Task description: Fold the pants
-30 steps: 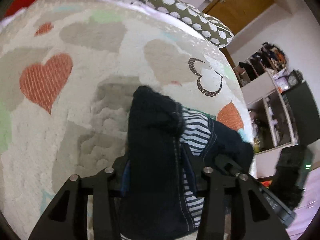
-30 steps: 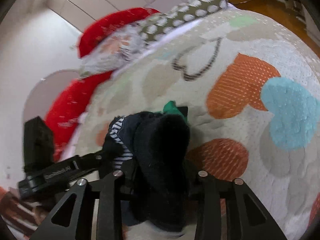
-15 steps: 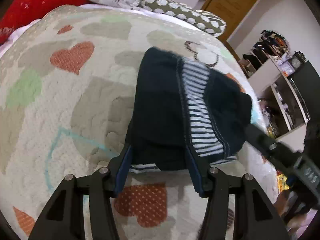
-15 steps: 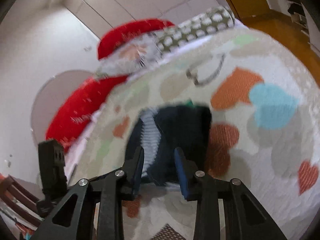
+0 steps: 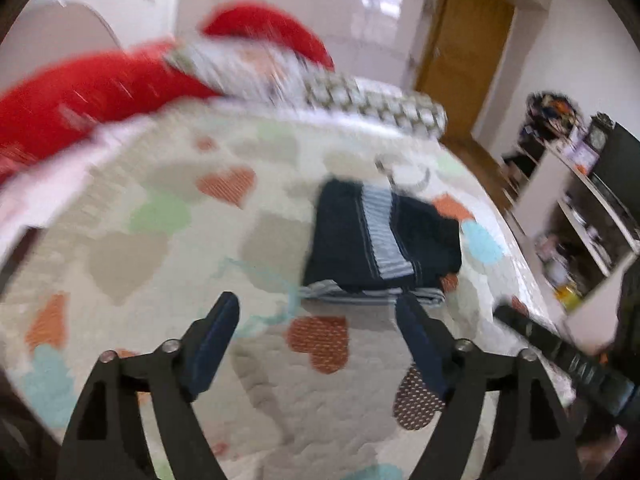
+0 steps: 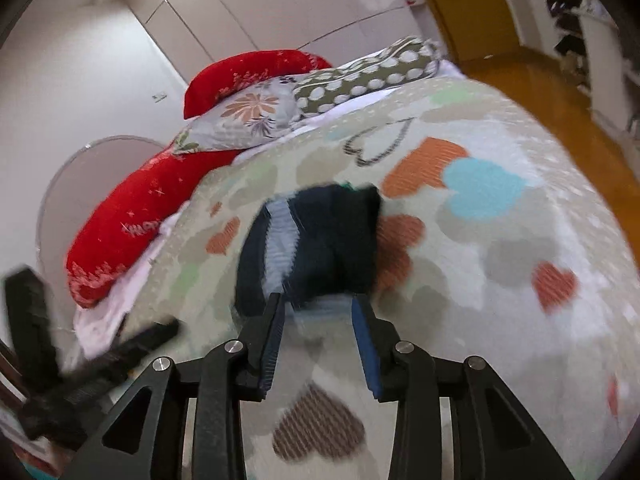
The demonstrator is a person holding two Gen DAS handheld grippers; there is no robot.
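Note:
The dark navy pants [image 5: 380, 236] with a striped white-and-blue band lie folded in a compact stack on the heart-patterned bedspread [image 5: 160, 248]. They also show in the right wrist view [image 6: 316, 244]. My left gripper [image 5: 320, 312] is open wide and empty, held above the bed just short of the stack. My right gripper [image 6: 318, 312] is open and empty, its fingertips at the stack's near edge. The other gripper's black body shows at the right edge of the left wrist view [image 5: 568, 360] and at the left of the right wrist view [image 6: 80, 364].
Red cushions [image 6: 132, 216], a floral pillow [image 6: 248, 120] and a polka-dot pillow [image 6: 372, 76] lie at the head of the bed. A wooden door [image 5: 460, 56] and shelves [image 5: 580, 216] stand to the right, past the bed's edge. Wooden floor [image 6: 540, 92] lies beyond.
Both grippers have let go of the pants and pulled back and up. The folded stack now lies on the bed, farther from both cameras. The left jaws have opened wider.

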